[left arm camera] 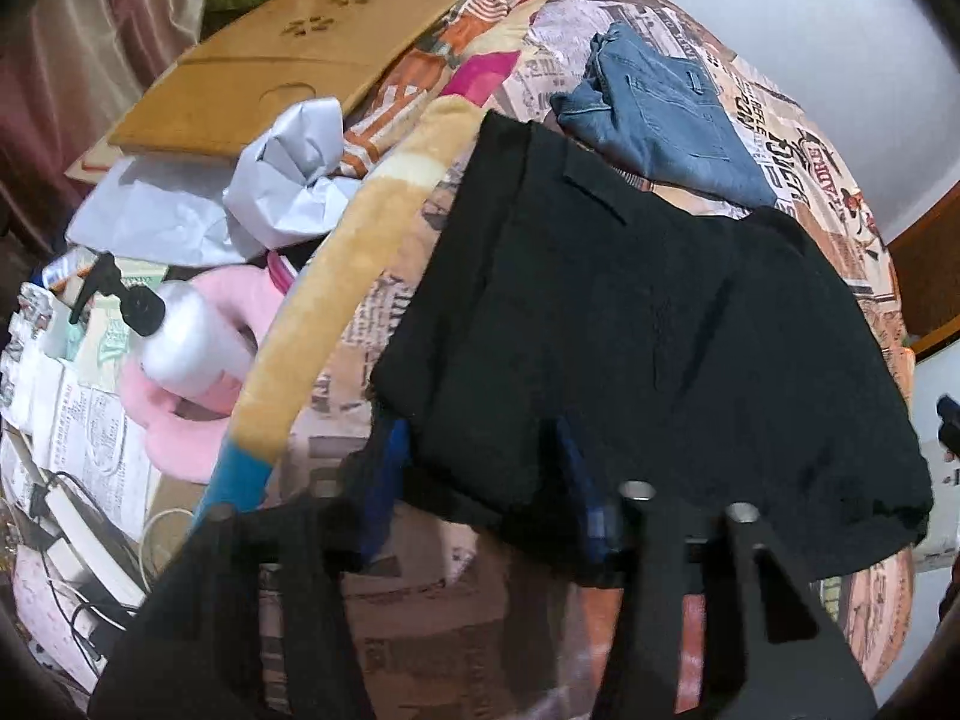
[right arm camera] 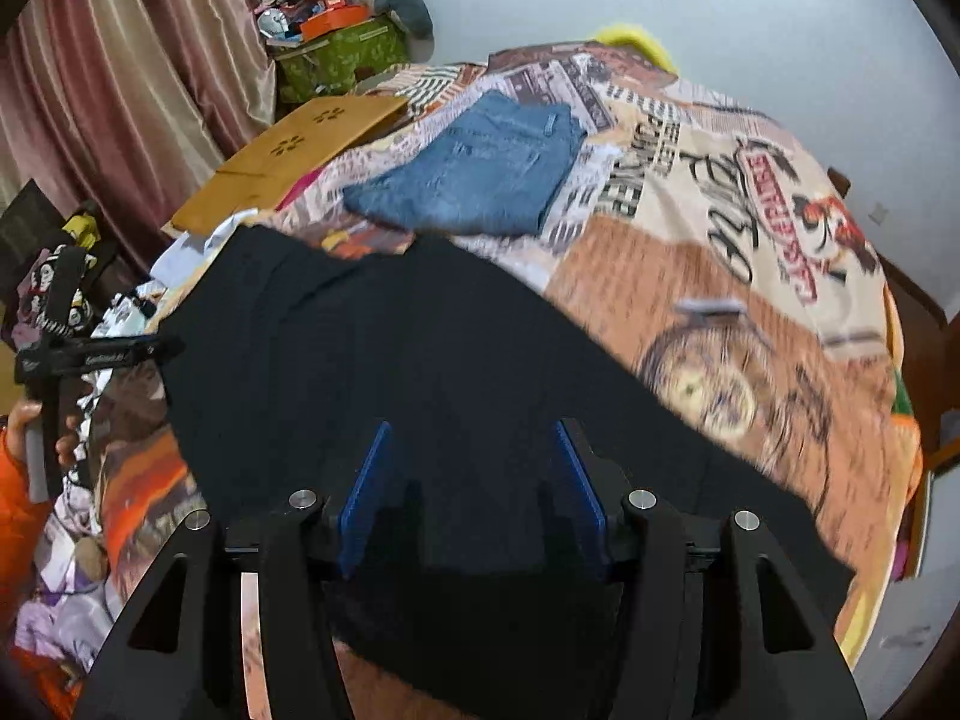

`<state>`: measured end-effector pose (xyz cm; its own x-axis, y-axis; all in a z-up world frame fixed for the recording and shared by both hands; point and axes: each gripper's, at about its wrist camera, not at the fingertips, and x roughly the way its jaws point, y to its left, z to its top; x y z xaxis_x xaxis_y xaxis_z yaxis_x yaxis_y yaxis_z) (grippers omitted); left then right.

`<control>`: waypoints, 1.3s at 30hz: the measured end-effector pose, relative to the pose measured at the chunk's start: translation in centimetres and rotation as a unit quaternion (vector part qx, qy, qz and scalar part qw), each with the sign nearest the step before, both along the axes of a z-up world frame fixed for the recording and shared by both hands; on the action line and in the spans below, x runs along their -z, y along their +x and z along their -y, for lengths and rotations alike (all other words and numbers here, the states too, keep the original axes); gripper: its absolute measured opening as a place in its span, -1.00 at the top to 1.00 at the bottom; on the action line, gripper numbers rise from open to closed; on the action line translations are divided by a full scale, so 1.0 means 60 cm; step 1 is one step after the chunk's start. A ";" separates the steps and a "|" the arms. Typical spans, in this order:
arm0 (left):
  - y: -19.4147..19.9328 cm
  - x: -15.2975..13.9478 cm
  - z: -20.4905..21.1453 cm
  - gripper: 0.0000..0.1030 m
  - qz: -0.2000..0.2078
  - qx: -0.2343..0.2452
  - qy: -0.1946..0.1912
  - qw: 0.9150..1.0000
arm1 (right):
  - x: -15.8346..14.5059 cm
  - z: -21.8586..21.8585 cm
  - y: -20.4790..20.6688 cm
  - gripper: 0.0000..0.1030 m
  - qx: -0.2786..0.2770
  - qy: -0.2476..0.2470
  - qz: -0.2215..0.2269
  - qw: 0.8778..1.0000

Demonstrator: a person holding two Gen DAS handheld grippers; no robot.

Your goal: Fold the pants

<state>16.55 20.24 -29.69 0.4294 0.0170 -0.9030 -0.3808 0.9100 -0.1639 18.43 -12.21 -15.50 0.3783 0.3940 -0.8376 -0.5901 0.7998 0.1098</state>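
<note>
Black pants [left arm camera: 630, 330] lie folded on the patterned bedspread [right arm camera: 720, 228]; in the right wrist view they [right arm camera: 390, 348] fill the middle. My left gripper [left arm camera: 480, 480] stands at the near-left corner of the pants, jaws apart, with the cloth's edge lying between the blue pads [left arm camera: 384, 468]; no squeeze shows. My right gripper [right arm camera: 474, 492] hovers open over the near edge of the pants, and nothing sits between its blue pads [right arm camera: 366, 498]. Folded blue jeans [left arm camera: 660, 114] [right arm camera: 480, 180] rest just beyond the black pants.
A cardboard box [left arm camera: 270, 60], crumpled white paper [left arm camera: 288, 180], a white pump bottle [left arm camera: 186, 336] on a pink cushion [left arm camera: 174, 426] and a tan rolled blanket [left arm camera: 336, 276] crowd the bed's left side. A power strip and cables [left arm camera: 66, 534] lie lower left. Curtains [right arm camera: 120, 90] hang behind.
</note>
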 end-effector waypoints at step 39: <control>0.068 -0.142 0.189 -0.44 0.058 0.134 0.129 0.981 | -0.001 0.308 -0.045 0.00 0.209 0.055 0.015 0.976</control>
<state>20.64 8.88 -21.19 0.5486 0.1103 -0.8288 -0.1146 0.9918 0.0561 15.72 -30.68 -15.44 0.5484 0.2872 -0.7854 -0.2188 0.9557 0.1967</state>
